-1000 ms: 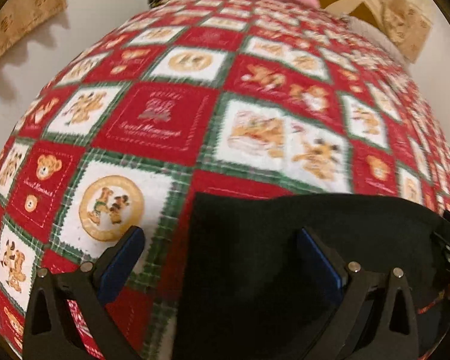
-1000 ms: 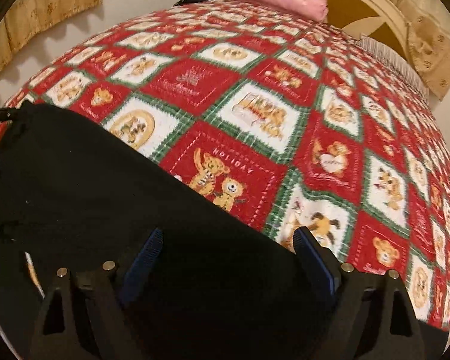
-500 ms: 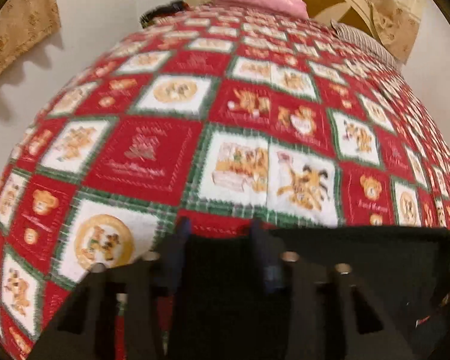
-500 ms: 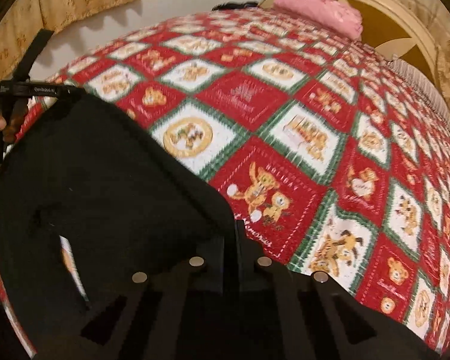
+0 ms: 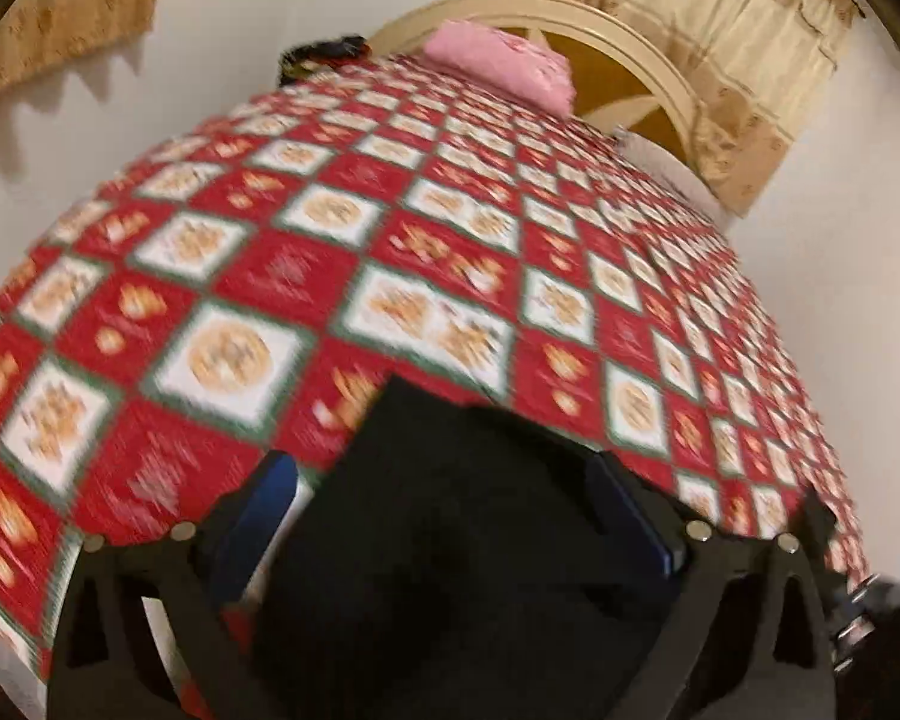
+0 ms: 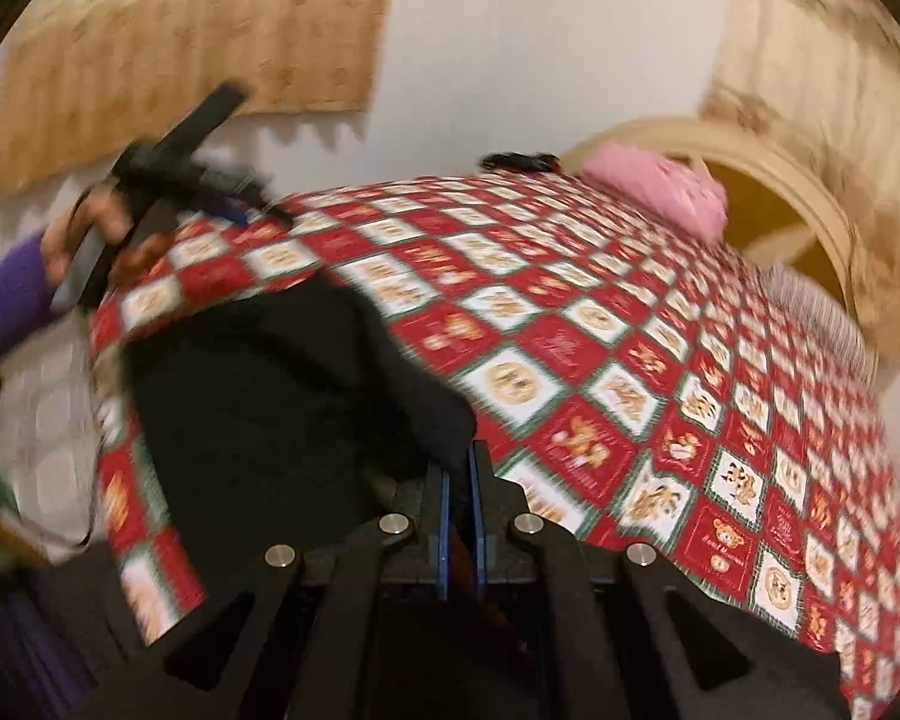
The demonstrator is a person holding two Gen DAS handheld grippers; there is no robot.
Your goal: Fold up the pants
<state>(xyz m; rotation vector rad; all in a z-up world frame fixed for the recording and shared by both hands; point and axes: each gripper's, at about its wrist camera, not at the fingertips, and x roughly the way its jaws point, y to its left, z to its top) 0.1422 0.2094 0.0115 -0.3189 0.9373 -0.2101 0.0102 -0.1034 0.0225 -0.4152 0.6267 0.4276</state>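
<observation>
Black pants [image 5: 450, 516] lie on a red, white and green patchwork bedspread [image 5: 390, 252] near the bed's front edge. In the left wrist view my left gripper [image 5: 444, 492] is open, its blue-padded fingers [image 5: 270, 498] wide apart over the cloth. In the right wrist view my right gripper [image 6: 459, 480] is shut on an edge of the pants [image 6: 282, 408], which drape down to the left. The left gripper [image 6: 168, 168] also shows there, raised at the bed's far left, held by a hand in a purple sleeve. Both views are motion-blurred.
A pink folded cloth [image 5: 504, 60] lies by the cream arched headboard [image 5: 624, 48] at the far end. A dark object [image 5: 324, 54] sits at the bed's far left corner. Tan curtains [image 6: 180, 48] hang on the white wall. The bed's side drops off at the left [image 6: 48, 420].
My left gripper has opened and let go of the pants, and risen. My right gripper stays shut on the pants and has lifted, pulling the cloth up.
</observation>
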